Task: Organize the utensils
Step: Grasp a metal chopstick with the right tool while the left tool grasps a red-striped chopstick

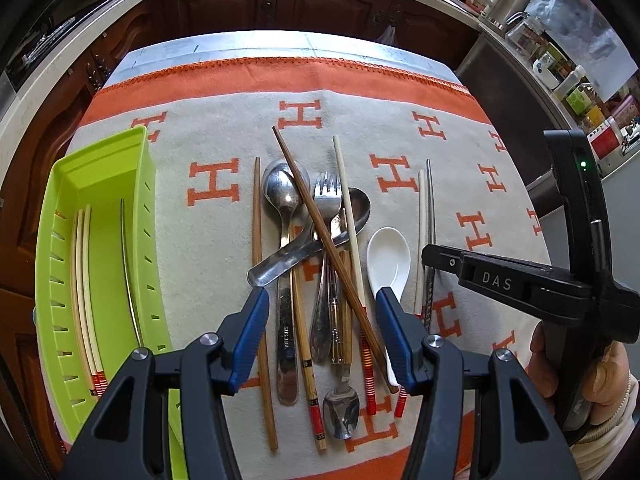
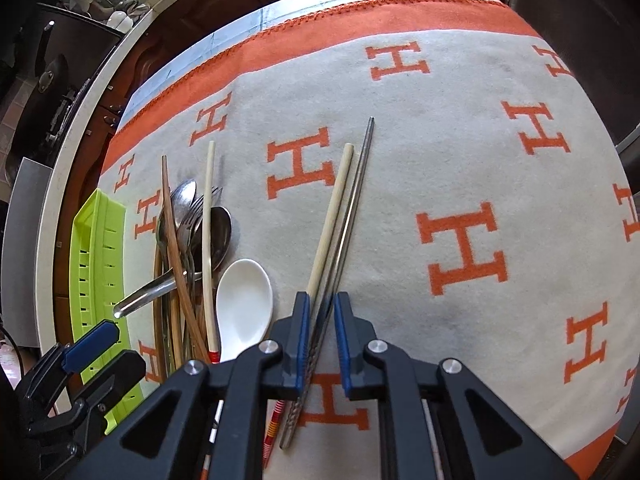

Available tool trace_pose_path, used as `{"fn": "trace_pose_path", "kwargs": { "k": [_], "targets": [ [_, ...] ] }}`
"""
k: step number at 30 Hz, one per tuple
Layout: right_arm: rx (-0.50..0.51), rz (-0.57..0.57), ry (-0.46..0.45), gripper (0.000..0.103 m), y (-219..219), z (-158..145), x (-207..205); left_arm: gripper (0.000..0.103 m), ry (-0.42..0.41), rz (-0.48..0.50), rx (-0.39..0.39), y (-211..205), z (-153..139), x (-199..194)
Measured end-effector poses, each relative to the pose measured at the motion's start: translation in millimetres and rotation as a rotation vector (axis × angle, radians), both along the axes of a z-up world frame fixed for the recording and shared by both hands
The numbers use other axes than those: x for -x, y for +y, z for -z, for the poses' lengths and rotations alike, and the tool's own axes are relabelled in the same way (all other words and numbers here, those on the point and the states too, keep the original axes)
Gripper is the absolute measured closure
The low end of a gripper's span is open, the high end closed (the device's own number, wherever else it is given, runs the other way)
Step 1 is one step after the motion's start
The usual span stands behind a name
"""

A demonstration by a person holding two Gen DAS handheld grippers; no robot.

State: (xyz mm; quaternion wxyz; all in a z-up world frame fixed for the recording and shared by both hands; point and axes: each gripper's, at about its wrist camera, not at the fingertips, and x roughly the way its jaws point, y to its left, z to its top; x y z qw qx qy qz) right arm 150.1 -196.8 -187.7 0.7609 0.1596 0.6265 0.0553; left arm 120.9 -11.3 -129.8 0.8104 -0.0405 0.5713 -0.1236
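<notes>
Right gripper (image 2: 321, 300) has its jaws nearly closed around the metal chopstick (image 2: 352, 216) (cream chopstick (image 2: 332, 216) just beside it) on the blanket (image 2: 440, 140). Left gripper (image 1: 320, 296) hangs wide open over the utensil pile (image 1: 316, 240), green tray (image 1: 100, 168) to its left.

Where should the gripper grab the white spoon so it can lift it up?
Grab the white spoon by its handle, the narrow end nearest the cameras; the bowl looks too wide and rounded to pinch. Come straight down from above, fingers on either side of the handle. It lies flat on the blanket, bowl up, beside the utensil pile, which crowds its left side.
</notes>
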Motion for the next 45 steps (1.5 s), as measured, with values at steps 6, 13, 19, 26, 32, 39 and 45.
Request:
{"fn": "trace_pose_path", "kwargs": {
  "k": [6, 13, 19, 26, 32, 39, 45],
  "targets": [
    [0.136, -0.054, -0.030, 0.095, 16.0, -6.3, 2.0, 0.049, -0.004, 0.002, 0.011, 3.0, -1.1, 2.0],
    [0.163, -0.049, -0.023, 0.095, 8.5, -2.7, 5.2, 0.049, -0.001, 0.009, 0.026, 1.6, -1.0, 3.1],
    [0.195, -0.055, -0.072, 0.096, 11.5, -3.9, 7.8, 0.049, -0.006, 0.036, 0.029, -6.9, -3.8, 6.8],
    [0.129, 0.004, -0.071, 0.098, -19.1, -3.0, 15.3, 0.049, -0.033, 0.117, 0.046, -32.3, -11.8, 12.2],
    [-0.033, 0.092, -0.066, 0.098, -54.7, 1.3, 31.4, 0.056, -0.051, 0.215, 0.061, -69.6, -7.3, 12.0],
    [-0.093, 0.132, -0.083, 0.098, -71.0, 1.8, 49.5, 0.072, 0.007, 0.253, 0.026, -101.0, 23.4, 4.1],
    [-0.130, 0.146, -0.087, 0.098, -76.2, 3.9, 56.6, 0.079, 0.052, 0.244, 0.000, -108.8, 41.2, -1.3]
  ]
}}
